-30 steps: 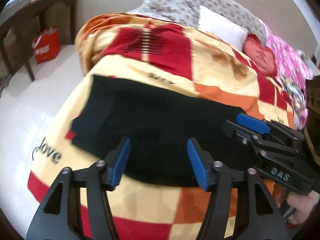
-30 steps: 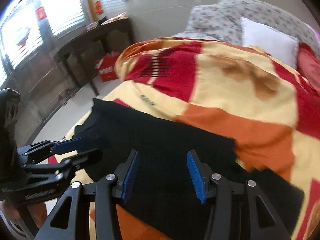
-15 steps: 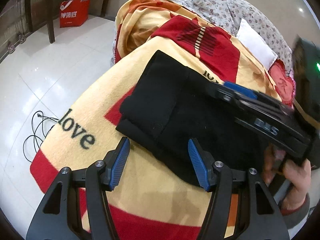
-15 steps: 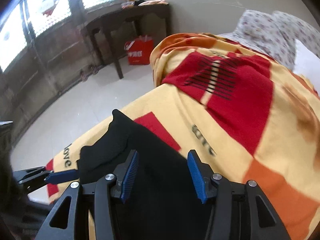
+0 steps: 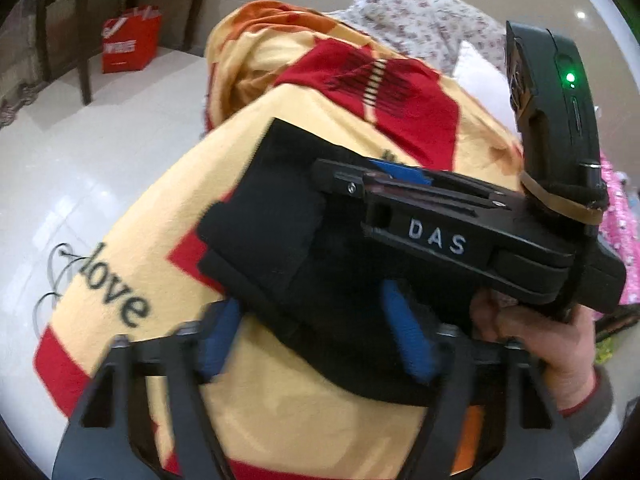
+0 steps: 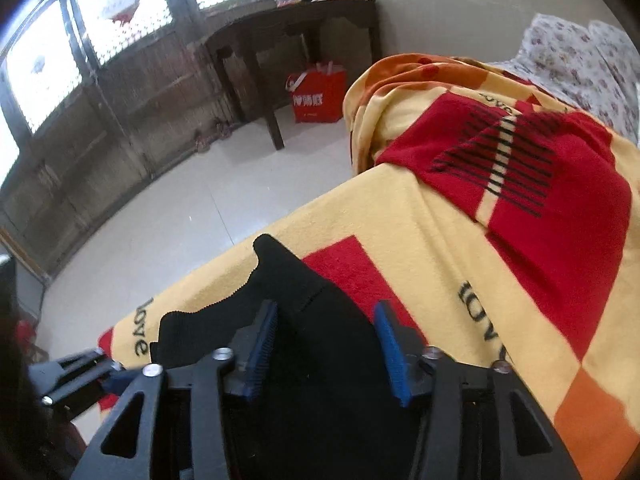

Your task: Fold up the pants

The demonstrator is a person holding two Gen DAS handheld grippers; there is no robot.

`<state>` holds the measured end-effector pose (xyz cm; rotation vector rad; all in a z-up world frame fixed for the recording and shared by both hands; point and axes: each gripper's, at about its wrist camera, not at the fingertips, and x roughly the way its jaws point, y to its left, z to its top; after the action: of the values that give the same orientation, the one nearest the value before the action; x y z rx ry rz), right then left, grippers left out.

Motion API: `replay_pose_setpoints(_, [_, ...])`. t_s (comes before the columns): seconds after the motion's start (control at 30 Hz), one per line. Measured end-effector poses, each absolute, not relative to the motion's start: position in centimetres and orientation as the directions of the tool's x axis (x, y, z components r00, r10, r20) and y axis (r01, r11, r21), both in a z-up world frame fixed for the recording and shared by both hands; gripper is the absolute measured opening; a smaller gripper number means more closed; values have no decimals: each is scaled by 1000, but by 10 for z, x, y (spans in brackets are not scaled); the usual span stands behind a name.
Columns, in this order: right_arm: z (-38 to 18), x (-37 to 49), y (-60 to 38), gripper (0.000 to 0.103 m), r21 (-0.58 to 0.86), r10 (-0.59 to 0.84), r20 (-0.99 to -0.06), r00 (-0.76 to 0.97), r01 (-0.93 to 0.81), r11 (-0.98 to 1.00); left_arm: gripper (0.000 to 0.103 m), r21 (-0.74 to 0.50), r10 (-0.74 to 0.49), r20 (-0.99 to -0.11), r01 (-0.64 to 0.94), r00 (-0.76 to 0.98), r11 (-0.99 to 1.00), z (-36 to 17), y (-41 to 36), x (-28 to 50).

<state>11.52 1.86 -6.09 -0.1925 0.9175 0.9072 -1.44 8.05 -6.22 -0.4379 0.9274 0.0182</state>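
The black pants (image 5: 280, 232) lie folded on a yellow, red and orange blanket (image 5: 168, 208) near the bed's corner. They also show in the right wrist view (image 6: 312, 344). My left gripper (image 5: 316, 340) is open, its blue pads low over the near edge of the pants. My right gripper (image 6: 326, 344) is open and hovers over the pants' left end. In the left wrist view the right gripper (image 5: 384, 176) crosses from the right above the pants, held by a hand (image 5: 540, 344).
The blanket (image 6: 460, 248) covers a bed with floral pillows (image 5: 420, 20). A red bag (image 6: 318, 94) stands on the tiled floor under a dark wooden table (image 6: 288, 36). A cable (image 5: 56, 280) lies on the floor by the bed corner.
Both grippers have swung left toward the pants' left end and come lower and closer. The right gripper now sits over the pants in the left wrist view. Both stay open.
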Motion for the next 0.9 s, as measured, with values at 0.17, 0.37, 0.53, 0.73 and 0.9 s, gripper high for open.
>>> replay_pose_setpoints(0.17, [-27, 104, -23, 17, 324, 695, -634, 340, -699, 638, 23, -323, -184, -710, -83, 680, 943, -30, 62, -23])
replay_pose_setpoints(0.37, [28, 73, -127, 9, 396, 722, -485, 493, -612, 684, 13, -353, -353, -599, 159, 719, 922, 17, 14, -40])
replay_pose_setpoints(0.53, [40, 45, -198, 9, 355, 609, -496, 620, -495, 793, 12, -333, -477, -603, 342, 639, 879, 19, -51, -38])
replay_pose_setpoints(0.73, [38, 36, -238, 53, 410, 565, -526, 636, -392, 824, 12, -306, -448, -665, 329, 598, 893, -4, -72, -32])
replay_pose_setpoints(0.9, [23, 41, -190, 53, 417, 629, -568, 531, -474, 776, 15, -275, -351, -679, 220, 645, 936, -3, -28, -57])
